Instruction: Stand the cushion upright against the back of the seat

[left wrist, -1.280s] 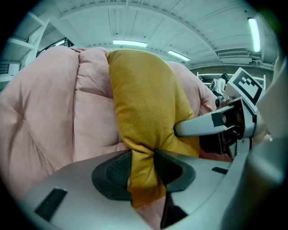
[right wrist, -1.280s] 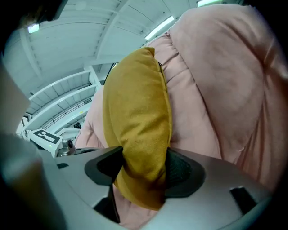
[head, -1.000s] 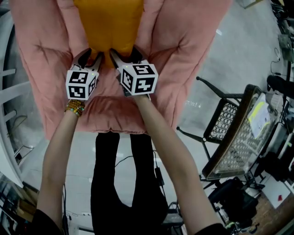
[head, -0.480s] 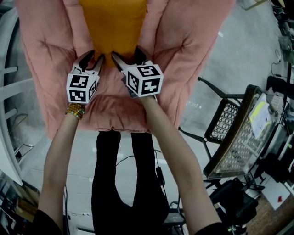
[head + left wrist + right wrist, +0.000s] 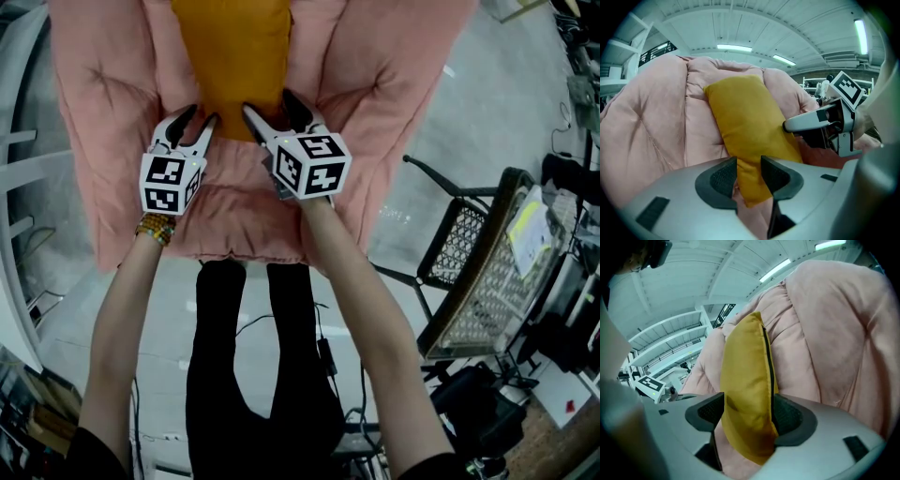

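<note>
Big pink padded seat (image 5: 375, 84) fills the top of the head view. The mustard cushion (image 5: 230, 56) stands upright against its back, bottom edge down on the seat. The left hand-held gripper (image 5: 202, 114) is clenched on the cushion's lower corner. The right hand-held gripper (image 5: 267, 101) has just been opening its jaws, though the cushion's lower end fills the gap and both pads grasp it.

The cushion (image 5: 230, 56) is mustard yellow, the seat (image 5: 394, 75) dusty pink. At four o'clock, a black-framed chair (image 5: 473, 281) has tan lattice.
</note>
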A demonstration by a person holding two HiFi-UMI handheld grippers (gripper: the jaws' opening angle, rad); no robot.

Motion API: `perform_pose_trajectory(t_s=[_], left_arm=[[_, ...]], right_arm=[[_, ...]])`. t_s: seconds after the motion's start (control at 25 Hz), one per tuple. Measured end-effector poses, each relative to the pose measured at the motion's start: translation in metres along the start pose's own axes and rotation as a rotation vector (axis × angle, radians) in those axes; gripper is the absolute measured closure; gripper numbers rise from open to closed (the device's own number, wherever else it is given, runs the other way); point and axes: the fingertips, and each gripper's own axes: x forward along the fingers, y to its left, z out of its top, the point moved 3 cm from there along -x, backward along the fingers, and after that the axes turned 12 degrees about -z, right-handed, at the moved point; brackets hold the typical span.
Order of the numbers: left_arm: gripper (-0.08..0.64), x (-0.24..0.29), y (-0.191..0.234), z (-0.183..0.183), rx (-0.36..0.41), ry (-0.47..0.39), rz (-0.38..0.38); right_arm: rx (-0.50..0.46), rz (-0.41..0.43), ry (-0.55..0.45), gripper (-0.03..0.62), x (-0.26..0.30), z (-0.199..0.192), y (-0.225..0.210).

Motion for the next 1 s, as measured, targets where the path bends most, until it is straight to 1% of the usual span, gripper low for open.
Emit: perform_pose_trajectory(t_s=[0.16, 0.28, 0.4, 0.56, 0.68, 0.72, 0.84, 0.96, 1.0], left_arm=[[0.399, -0.004, -0.003, -0.003, -0.005, 0.004, -0.003], [0.399, -0.008, -0.006, 0.004, 0.007, -0.015, -0.010], [0.399, -0.015, -0.012, 0.011, 0.017, -0.041, -0.021], [0.399, -0.023, -0.021, 0.029, 0.047, -0.072, -0.036], [0.399, -0.034, -0.032, 0.048, 0.069, -0.103, -0.042], [0.399, -0.040, -0.036, 0.055, 0.075, -0.115, -0.041], [0.399, -0.055, -0.049, 0.073, 0.094, -0.149, -0.039], [0.401, -0.068, -0.061, 0.095, 0.100, -0.185, -0.037], [0.405, -0.074, -0.066, 0.102, 0.098, -0.195, -0.034]], right_arm=[[-0.028, 0.001, 0.002, 0.255, -0.004, 0.002, 0.004], [-0.045, 0.002, -0.010, 0.255, -0.007, 0.009, 0.008], [-0.093, 0.001, -0.024, 0.256, -0.015, 0.012, 0.014], [-0.160, 0.002, -0.065, 0.256, -0.029, 0.023, 0.024], [-0.176, 0.007, -0.087, 0.262, -0.045, 0.034, 0.034], [-0.184, 0.013, -0.092, 0.273, -0.051, 0.038, 0.039], [-0.224, 0.029, -0.107, 0.355, -0.070, 0.045, 0.051], [-0.266, 0.033, -0.130, 0.405, -0.091, 0.059, 0.059], [-0.275, 0.032, -0.136, 0.413, -0.100, 0.065, 0.061]])
